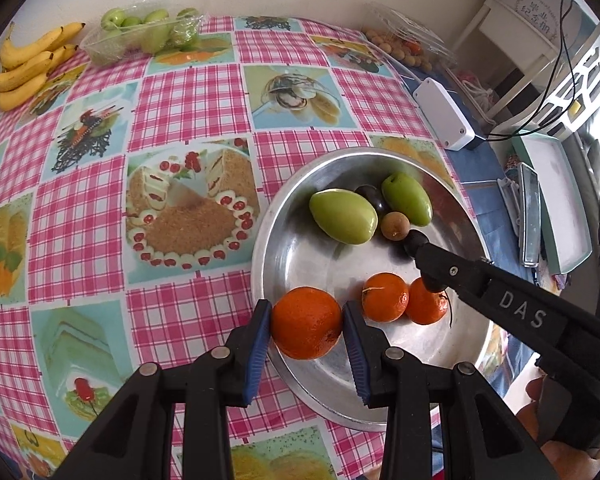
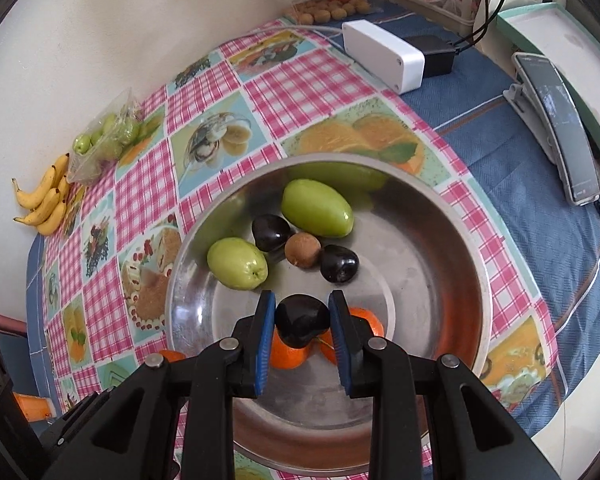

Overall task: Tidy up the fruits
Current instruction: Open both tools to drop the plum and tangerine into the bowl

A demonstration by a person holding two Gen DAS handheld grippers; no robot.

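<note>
A round metal bowl point(image 1: 296, 240) point(image 2: 440, 264) sits on the checked tablecloth. It holds two green fruits point(image 1: 343, 216) point(image 2: 317, 208), dark plums point(image 2: 339, 263), a small brown fruit point(image 1: 395, 225) point(image 2: 302, 249) and two tangerines point(image 1: 384, 297). My left gripper point(image 1: 306, 330) is shut on an orange tangerine point(image 1: 306, 328) over the bowl's near rim. My right gripper point(image 2: 302, 322) point(image 1: 418, 258) is shut on a dark plum point(image 2: 302, 320) above the bowl, over the tangerines.
Bananas point(image 1: 24, 68) point(image 2: 44, 204) and a clear tray of green fruits point(image 1: 148, 32) point(image 2: 108, 140) lie at the far left by the wall. A box of small brown fruits point(image 1: 400, 46) point(image 2: 332, 10), a white box point(image 1: 444, 114) point(image 2: 384, 54) and a phone point(image 2: 560, 128) lie to the right.
</note>
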